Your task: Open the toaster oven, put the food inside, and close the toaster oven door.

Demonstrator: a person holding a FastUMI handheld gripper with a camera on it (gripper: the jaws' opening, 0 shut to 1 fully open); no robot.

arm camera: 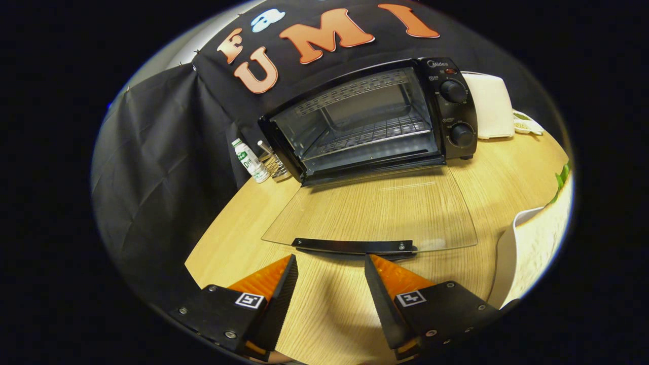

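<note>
Showing the black toaster oven (375, 114) with its glass door (372, 210) folded fully down, rack bare, food unloaded, while the gripper (330, 261) hovers spread and empty.

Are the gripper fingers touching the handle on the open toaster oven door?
Apart. The gripper view shows the gripper open, its fingers stopping just short of the door handle, with a strip of wooden table between them.
</note>
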